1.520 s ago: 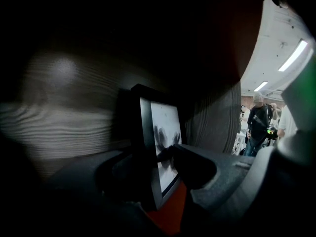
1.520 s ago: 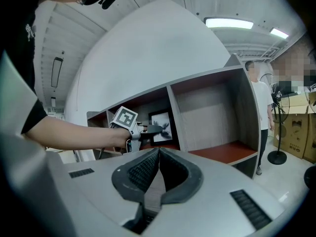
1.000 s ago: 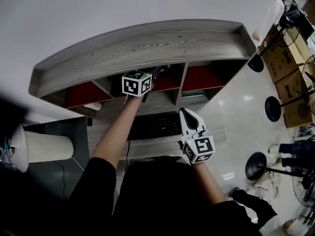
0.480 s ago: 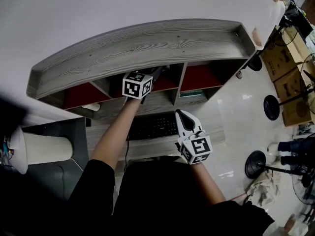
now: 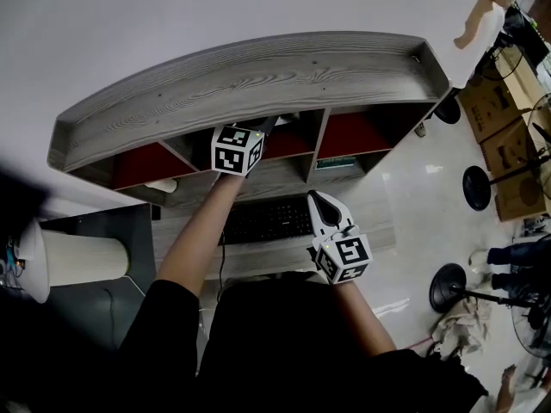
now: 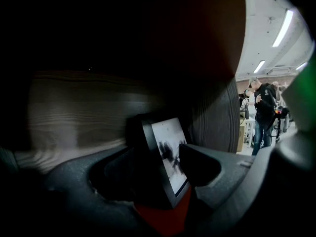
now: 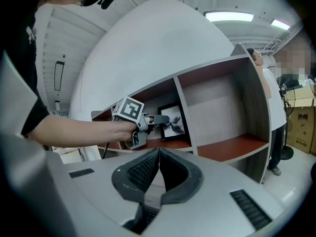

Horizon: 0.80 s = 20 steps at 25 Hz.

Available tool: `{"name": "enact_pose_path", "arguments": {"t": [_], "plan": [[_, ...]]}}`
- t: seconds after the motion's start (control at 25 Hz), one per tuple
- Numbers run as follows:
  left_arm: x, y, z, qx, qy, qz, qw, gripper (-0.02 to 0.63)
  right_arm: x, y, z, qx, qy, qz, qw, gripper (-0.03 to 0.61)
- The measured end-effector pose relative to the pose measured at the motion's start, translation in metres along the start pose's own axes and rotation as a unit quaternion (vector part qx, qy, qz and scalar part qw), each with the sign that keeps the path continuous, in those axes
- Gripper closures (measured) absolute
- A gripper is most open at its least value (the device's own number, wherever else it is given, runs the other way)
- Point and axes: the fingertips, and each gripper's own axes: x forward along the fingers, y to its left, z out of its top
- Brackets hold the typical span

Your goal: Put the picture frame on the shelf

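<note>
A black picture frame with a black-and-white print stands upright on the red floor of the middle compartment of the grey wooden shelf. It leans near the compartment's back wall. My left gripper reaches into that compartment. Its jaws have just been opening and now stand wide on either side of the frame, no longer pinching it. The right gripper view shows the frame just past the left gripper. My right gripper hovers over the desk in front of the shelf, shut and holding nothing.
A black keyboard lies on the desk under the shelf. The right compartment holds nothing. A white lamp shade stands at the left. Black stand bases and cardboard boxes are on the floor at the right. A person stands far off.
The left gripper's marker cube has shifted slightly up and to the left at the shelf. The right gripper has stayed about where it was over the keyboard.
</note>
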Motion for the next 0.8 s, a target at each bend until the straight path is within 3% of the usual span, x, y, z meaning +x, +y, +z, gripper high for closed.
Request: {"name": "enact_pose_path", "arguments": {"t": [0.44,0.8], "plan": [[0.0091,-0.0103,0.0045,0.016,0.002,-0.002,0.9999,0.328,-0.0048,-0.0067,-0.0029,0.001,0.004,-0.006,1.0,0.565],[-0.0005,-0.0032,-0.001,-0.01,-0.003,0.004,0.9999,0.325,-0.0064,-0.0071,-0.0055,0.0,0.007,-0.004,1.0,0.565]]}}
